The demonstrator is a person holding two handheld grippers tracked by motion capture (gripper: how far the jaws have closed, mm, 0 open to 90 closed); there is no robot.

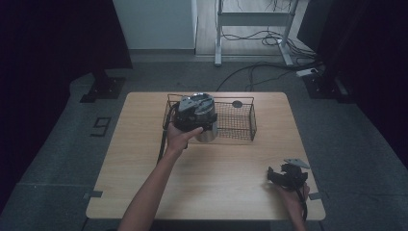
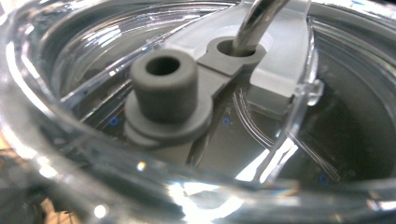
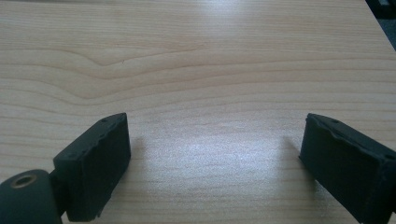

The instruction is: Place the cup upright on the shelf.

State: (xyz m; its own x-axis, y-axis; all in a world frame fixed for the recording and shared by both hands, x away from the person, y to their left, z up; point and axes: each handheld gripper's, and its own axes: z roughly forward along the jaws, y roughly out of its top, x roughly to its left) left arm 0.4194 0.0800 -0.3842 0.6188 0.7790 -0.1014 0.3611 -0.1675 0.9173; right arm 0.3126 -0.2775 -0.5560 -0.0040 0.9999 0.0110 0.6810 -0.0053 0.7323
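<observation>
A steel cup (image 1: 208, 131) with a clear lid (image 2: 140, 56) is at the left end of the wire basket (image 1: 240, 126). On the lid sit a grey rubber plug (image 2: 163, 88) and a metal straw (image 2: 254, 21) that passes through a grey hole. My left gripper (image 1: 195, 114) is up against the cup's top, with a hand around it. The lid's rim crosses where the jaws rise, so the gripper appears shut on the cup. My right gripper (image 1: 272, 176) (image 3: 215, 128) hangs low over bare wood near the table's front right corner, open, with nothing between its black pads (image 3: 95, 163).
The basket stands at the back middle of the wooden table (image 1: 144, 178), and a small dark round thing (image 1: 237, 103) lies at its far side. Past the table are a white desk frame (image 1: 250, 29) and cables (image 1: 269, 67) on the floor.
</observation>
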